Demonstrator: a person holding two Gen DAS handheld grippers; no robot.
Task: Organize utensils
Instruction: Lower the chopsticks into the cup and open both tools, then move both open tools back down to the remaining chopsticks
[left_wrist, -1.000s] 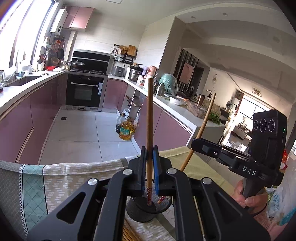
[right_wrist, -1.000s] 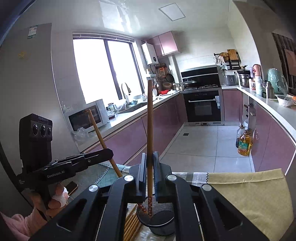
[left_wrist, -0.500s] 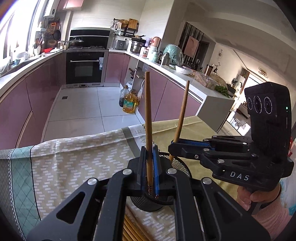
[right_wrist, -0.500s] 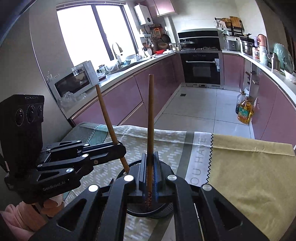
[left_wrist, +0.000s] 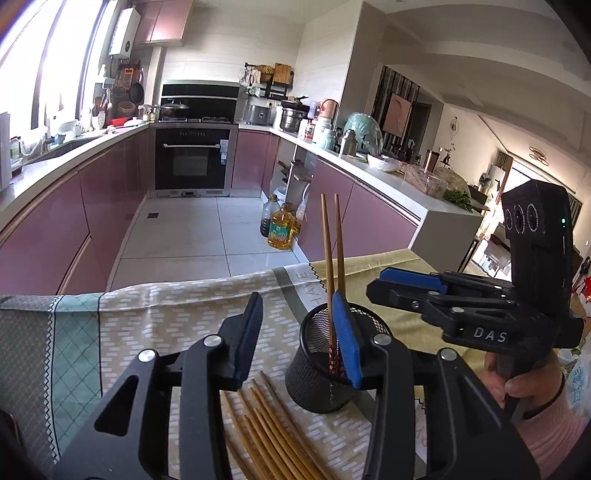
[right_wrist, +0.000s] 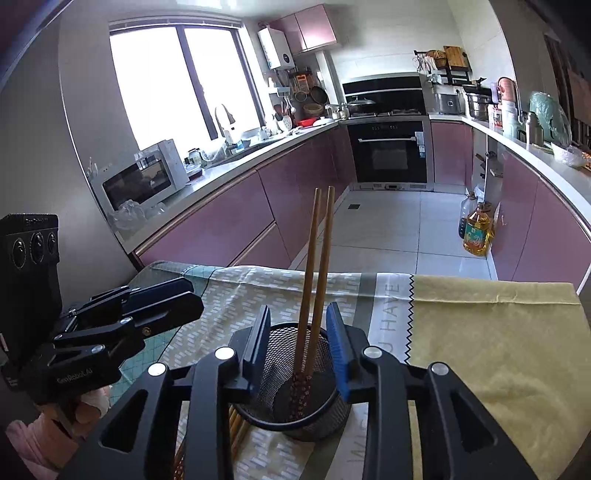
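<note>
A black mesh cup (left_wrist: 314, 380) (right_wrist: 325, 417) stands on the patterned tablecloth (left_wrist: 166, 321). Two brown chopsticks (left_wrist: 327, 258) (right_wrist: 317, 266) stand upright in it, patterned tips down. My left gripper (left_wrist: 299, 332) is low over the cup's left side with its jaws opening, and the chopsticks lean past its right pad. My right gripper (right_wrist: 297, 343) straddles the cup with its jaws opening. The chopsticks rise free between its blue pads, touching neither. Each gripper shows in the other's view: the right gripper (left_wrist: 406, 288) and the left gripper (right_wrist: 162, 299).
Several loose chopsticks (left_wrist: 273, 435) (right_wrist: 236, 424) lie on the cloth just in front of the cup. The yellow half of the cloth (right_wrist: 480, 332) spreads to the right. Beyond the table's far edge is the kitchen floor with oil bottles (left_wrist: 282, 230). A hand (left_wrist: 517, 384) holds the right gripper's handle.
Both grippers sank toward the cup with a chopstick clamped in each, then their jaws parted. The two chopsticks dropped free and now stand in the cup.
</note>
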